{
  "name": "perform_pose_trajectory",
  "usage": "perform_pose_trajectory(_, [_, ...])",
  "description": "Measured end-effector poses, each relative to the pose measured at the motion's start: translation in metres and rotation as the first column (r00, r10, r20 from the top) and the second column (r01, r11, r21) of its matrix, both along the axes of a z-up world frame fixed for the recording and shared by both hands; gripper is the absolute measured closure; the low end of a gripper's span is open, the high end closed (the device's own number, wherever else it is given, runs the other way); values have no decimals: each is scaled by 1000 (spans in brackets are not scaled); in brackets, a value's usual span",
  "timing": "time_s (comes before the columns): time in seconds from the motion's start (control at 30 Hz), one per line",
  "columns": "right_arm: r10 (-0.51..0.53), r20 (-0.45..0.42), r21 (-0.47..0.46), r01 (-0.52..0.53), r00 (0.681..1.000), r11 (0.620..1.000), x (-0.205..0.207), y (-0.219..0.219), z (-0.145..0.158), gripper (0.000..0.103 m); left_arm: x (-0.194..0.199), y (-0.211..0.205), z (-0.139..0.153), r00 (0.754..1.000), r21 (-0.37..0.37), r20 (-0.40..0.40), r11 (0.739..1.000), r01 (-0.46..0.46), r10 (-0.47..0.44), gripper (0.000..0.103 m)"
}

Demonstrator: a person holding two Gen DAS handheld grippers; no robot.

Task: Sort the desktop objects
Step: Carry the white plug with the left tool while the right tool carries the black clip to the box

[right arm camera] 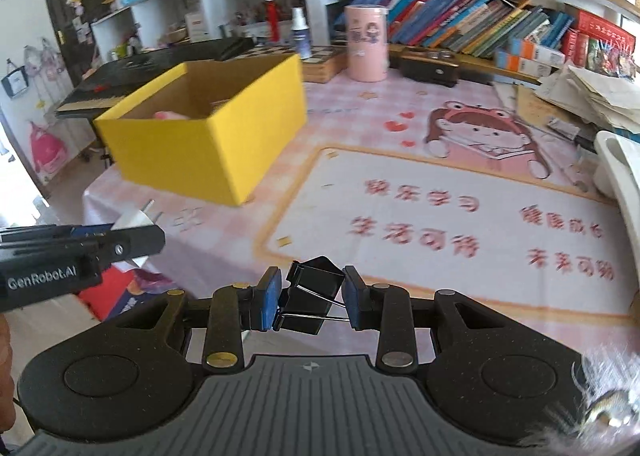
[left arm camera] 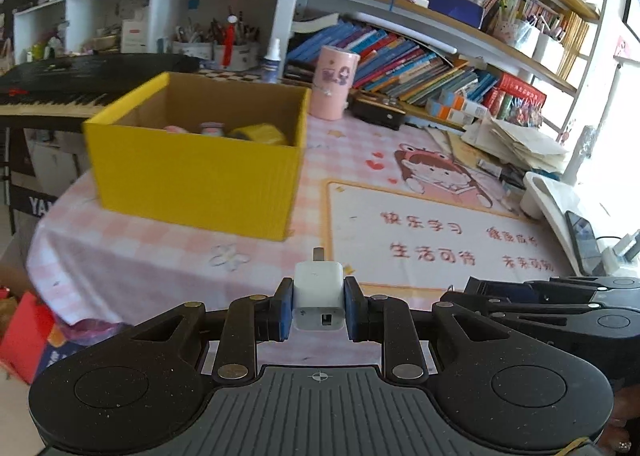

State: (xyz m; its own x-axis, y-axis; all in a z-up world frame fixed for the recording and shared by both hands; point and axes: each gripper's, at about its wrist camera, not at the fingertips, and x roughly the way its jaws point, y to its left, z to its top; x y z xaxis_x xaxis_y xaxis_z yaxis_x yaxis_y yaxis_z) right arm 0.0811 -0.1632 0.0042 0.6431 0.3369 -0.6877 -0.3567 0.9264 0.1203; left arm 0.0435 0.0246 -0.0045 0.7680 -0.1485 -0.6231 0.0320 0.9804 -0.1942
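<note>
My left gripper [left arm camera: 319, 302] is shut on a white USB charger plug [left arm camera: 319, 294], prongs pointing forward, held above the near edge of the pink desk mat. It also shows at the left of the right wrist view [right arm camera: 136, 222]. My right gripper [right arm camera: 311, 296] is shut on a black binder clip [right arm camera: 310, 294], held above the mat's near edge. The right gripper shows at the right of the left wrist view [left arm camera: 560, 296]. An open yellow cardboard box [left arm camera: 192, 172] [right arm camera: 200, 140] stands ahead on the left, holding a yellow tape roll [left arm camera: 258, 133] and small pink items [left arm camera: 210, 129].
A pink cylinder tin [left arm camera: 335, 82] and a dark case [left arm camera: 378, 110] stand behind the box. Books fill the shelves [left arm camera: 420, 64]. Loose papers [left arm camera: 516, 144] and a white stand with a phone [left arm camera: 576, 232] lie at right. A keyboard piano [left arm camera: 60, 88] sits left of the desk.
</note>
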Motion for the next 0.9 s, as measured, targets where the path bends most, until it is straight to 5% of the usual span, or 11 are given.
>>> perform_pose_trajectory(0.4, [97,13,3,-97,995,995,-58,71,3,72,-55,50,1,999,-6,12,999,-46,46,79])
perform_pose_trajectory(0.9, [172,20,3,-172,985,985,-62,109,10,72,-65,80,8,996,-2,35,997,-80,80,79])
